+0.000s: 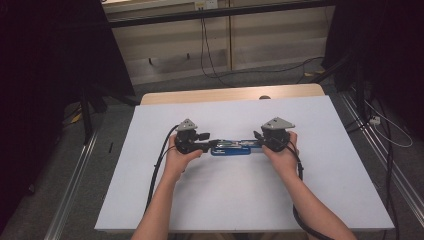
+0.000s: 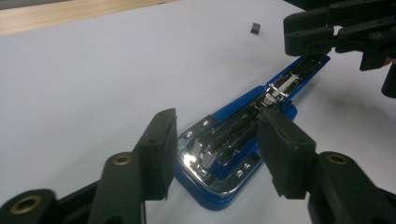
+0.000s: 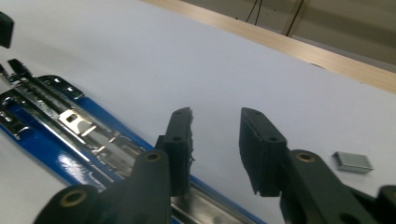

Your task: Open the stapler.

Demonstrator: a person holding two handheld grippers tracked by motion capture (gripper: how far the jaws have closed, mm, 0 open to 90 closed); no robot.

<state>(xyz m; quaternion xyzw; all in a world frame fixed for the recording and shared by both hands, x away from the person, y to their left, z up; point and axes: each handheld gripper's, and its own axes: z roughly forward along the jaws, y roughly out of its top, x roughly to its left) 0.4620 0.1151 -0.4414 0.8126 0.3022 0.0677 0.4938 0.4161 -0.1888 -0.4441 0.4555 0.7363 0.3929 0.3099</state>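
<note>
High view, stapler: a blue stapler [image 1: 231, 147] lies flat near the centre of the white table [image 1: 240, 200], long axis running 9 to 3 o'clock.
High view, left gripper: left gripper [image 1: 212, 144] sits at the stapler's 9 o'clock end, held in a hand.
High view, right gripper: right gripper [image 1: 257, 141] sits at the 3 o'clock end; jaw gaps too small to judge here.
High view, writing: no brand or label can be read.
Left gripper view, stapler: the stapler [image 2: 233, 149] is swung open, its chrome magazine exposed, running toward 1 o'clock.
Left gripper view, left gripper: left gripper [image 2: 215, 144] stands open, jaws either side of the stapler's near end, pads apart from it.
Left gripper view, far end: right gripper [image 2: 322, 39] at 1 o'clock over the far tip; contact unclear.
Left gripper view, small item: a dark small block [image 2: 255, 28] at 12 o'clock, too small to identify.
Right gripper view, right gripper: right gripper [image 3: 215, 144] open, nothing between the pads.
Right gripper view, stapler: stapler [image 3: 70, 135] runs toward 10 o'clock, its near end hidden under the left jaw.
Right gripper view, staples: a strip of staples [image 3: 352, 162] lies at 3 o'clock.
</note>
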